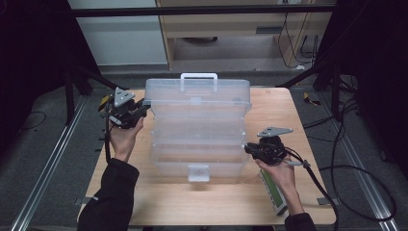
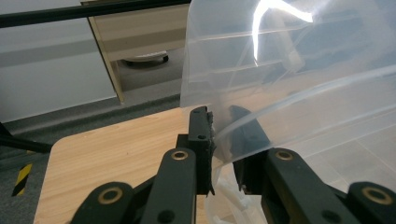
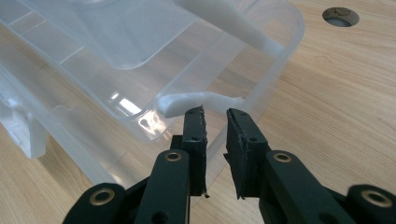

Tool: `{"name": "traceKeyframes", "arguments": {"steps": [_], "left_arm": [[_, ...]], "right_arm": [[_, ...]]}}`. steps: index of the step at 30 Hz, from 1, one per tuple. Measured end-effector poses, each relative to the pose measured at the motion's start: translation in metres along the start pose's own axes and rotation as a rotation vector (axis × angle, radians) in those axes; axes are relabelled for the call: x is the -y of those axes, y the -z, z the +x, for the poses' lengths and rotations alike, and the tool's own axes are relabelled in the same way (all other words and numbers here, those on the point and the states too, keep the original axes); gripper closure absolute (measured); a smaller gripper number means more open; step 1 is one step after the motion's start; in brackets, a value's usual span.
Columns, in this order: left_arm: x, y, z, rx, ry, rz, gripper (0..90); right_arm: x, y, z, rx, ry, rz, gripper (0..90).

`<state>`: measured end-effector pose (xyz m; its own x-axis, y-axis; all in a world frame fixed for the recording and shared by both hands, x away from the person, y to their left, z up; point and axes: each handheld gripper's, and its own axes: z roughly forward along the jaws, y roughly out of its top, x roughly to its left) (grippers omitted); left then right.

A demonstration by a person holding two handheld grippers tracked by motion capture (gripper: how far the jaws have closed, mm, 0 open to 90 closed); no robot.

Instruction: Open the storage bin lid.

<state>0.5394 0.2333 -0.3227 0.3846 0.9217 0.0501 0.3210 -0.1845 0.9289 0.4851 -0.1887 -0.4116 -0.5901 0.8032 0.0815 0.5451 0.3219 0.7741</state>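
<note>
Clear plastic storage box (image 1: 197,125) sits at the middle of the high view, on the wooden table (image 1: 298,125), its lid raised toward the top of the frame with the white carry handle (image 1: 198,77) at the upper edge.

In the left gripper view your left gripper (image 2: 219,135) has its two black jaws clenched on the thin wall of the lid (image 2: 280,70); the plastic runs between the pads, one pad outside and one seen through the clear wall. In the high view this gripper (image 1: 139,109) sits at the left, at the lid's corner.

In the right gripper view your right gripper (image 3: 215,120) has its jaws nearly together with a narrow gap; the tips sit at the white tab (image 3: 201,100) on the box rim, and I cannot tell whether they pinch it or only touch it. In the high view that gripper (image 1: 250,149) is right of centre, at the side of the base.

To do this step well, as I judge it:
- keep the left pinch square on the lid wall, since thin plastic can slip out of a tilted grip
- steady the base with the right jaws so the box does not slide
- swing the lid slowly around its hinge, not sideways
- mind the green-and-white object (image 1: 274,192) lying at the lower right by your right hand
</note>
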Motion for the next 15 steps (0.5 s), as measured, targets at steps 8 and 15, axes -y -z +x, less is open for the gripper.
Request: {"name": "traceKeyframes", "arguments": {"steps": [8, 15], "left_arm": [[-0.005, -0.004, 0.001, -0.014, -0.009, -0.006, 78.3], [-0.013, -0.012, 0.001, -0.041, -0.036, -0.008, 77.8]], "right_arm": [[0.0, 0.0, -0.001, 0.007, 0.01, -0.003, 78.1], [0.0, -0.001, 0.0, 0.012, 0.018, -0.008, 78.1]]}}
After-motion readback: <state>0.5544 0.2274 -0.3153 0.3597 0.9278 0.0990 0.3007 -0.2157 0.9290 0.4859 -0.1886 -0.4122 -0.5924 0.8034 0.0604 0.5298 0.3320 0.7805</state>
